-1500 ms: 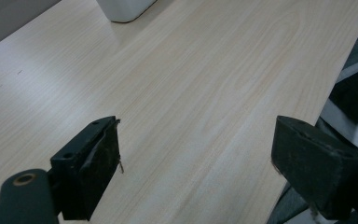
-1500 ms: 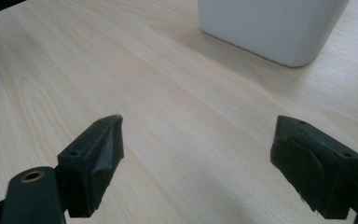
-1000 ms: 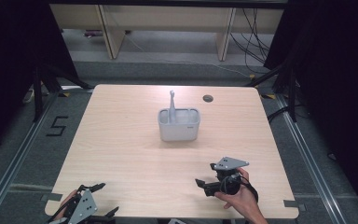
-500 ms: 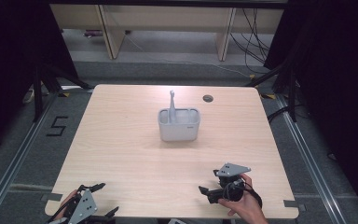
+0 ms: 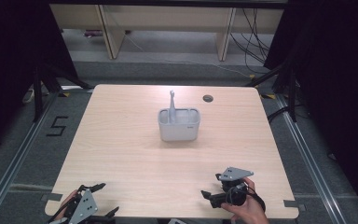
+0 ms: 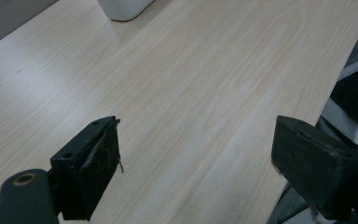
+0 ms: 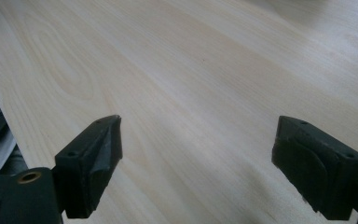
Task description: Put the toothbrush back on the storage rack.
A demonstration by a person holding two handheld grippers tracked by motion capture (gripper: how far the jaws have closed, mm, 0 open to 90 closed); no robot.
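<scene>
A grey plastic caddy (image 5: 179, 126) stands at the middle of the light wooden table (image 5: 121, 140), with a grey utensil handle (image 5: 172, 103) upright in its left rear corner. My left gripper (image 5: 105, 199) sits at the table's near left corner, open, with nothing between its fingers. In the left gripper view the left gripper (image 6: 196, 154) looks along bare wood toward the caddy's base (image 6: 123, 8). A hand holds my right gripper (image 5: 210, 185) near the front edge at the right, pointing left. The right gripper (image 7: 198, 154) is open over bare tabletop.
A small dark grommet hole (image 5: 208, 98) lies near the table's far edge. Wooden shelving (image 5: 168, 28) and cables stand on the floor beyond. The table's right edge (image 6: 317, 107) runs close past the left gripper's jaw, and black curtains flank both sides.
My right gripper has drawn back toward the near edge of the table. The left gripper and the caddy have stayed put.
</scene>
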